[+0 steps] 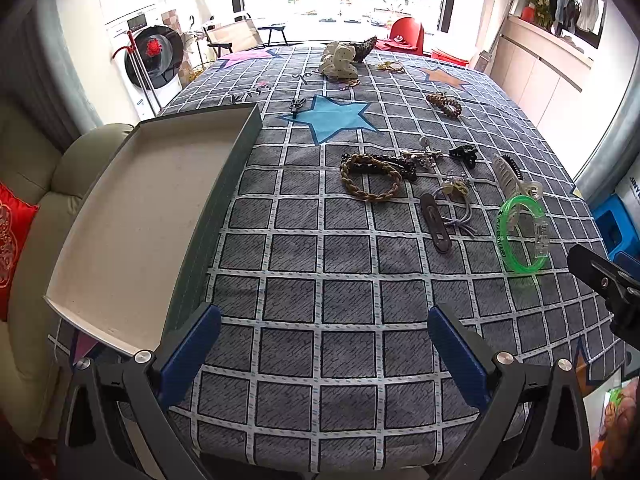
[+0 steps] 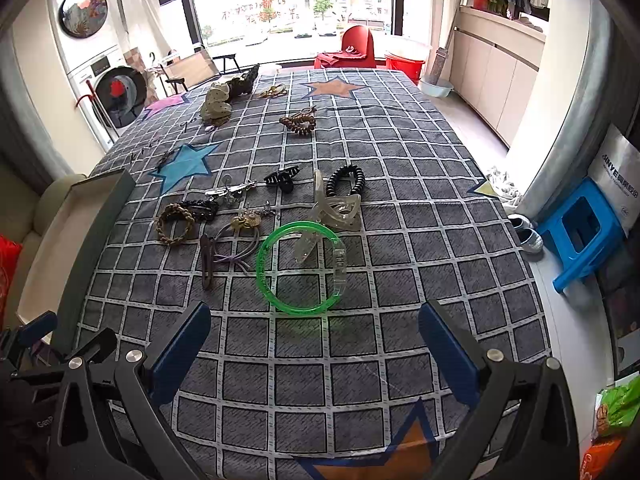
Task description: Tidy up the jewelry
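The table carries a grey checked cloth (image 2: 360, 208) printed with coloured stars. Beyond its far edge stands a red plastic chair (image 2: 358, 46). A blue plastic stool (image 2: 580, 232) stands on the floor (right side), near a stacked white washer-dryer (image 1: 148, 52).

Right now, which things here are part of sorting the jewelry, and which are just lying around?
Job: green bangle, braided bracelet, black beaded bracelet, brown hair clip, empty tray.

Lying about: blue stool, red chair, shoes.

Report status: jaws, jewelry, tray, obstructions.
Both grippers, left and right, open, empty. Jewelry loose on cloth; green bangle nearest right. Tray empty. Nothing blocking.
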`<state>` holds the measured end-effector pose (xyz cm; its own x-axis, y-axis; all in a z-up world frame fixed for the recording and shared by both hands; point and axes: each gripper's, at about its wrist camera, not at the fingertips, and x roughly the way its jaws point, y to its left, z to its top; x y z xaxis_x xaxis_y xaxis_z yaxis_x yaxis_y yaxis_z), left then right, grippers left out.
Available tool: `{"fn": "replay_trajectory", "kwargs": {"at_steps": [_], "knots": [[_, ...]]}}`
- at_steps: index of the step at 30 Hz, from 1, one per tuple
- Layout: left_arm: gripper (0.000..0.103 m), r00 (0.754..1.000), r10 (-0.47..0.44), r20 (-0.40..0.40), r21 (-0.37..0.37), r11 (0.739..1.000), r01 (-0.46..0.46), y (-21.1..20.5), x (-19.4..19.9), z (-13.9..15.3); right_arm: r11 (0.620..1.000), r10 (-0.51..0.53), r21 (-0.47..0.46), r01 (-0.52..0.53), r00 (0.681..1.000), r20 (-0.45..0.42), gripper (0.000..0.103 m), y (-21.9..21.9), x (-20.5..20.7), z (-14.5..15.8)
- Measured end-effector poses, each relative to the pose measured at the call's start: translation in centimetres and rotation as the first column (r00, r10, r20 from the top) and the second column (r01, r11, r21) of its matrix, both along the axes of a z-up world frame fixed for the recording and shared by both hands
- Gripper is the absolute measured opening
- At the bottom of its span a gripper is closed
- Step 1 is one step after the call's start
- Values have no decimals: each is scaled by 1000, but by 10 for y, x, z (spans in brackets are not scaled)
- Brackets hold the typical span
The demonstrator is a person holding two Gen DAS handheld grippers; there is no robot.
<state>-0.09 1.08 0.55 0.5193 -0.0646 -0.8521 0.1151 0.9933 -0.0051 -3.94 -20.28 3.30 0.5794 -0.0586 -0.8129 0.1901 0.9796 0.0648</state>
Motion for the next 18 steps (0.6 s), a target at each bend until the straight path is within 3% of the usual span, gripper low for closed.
{"fn": "replay_trajectory", "kwargs": {"at_steps": [18], "knots": [[103, 1000, 6, -1, 2, 1000, -6, 0, 2, -3, 1000, 0, -3, 0, 1000, 1, 103, 1, 3, -5]]}}
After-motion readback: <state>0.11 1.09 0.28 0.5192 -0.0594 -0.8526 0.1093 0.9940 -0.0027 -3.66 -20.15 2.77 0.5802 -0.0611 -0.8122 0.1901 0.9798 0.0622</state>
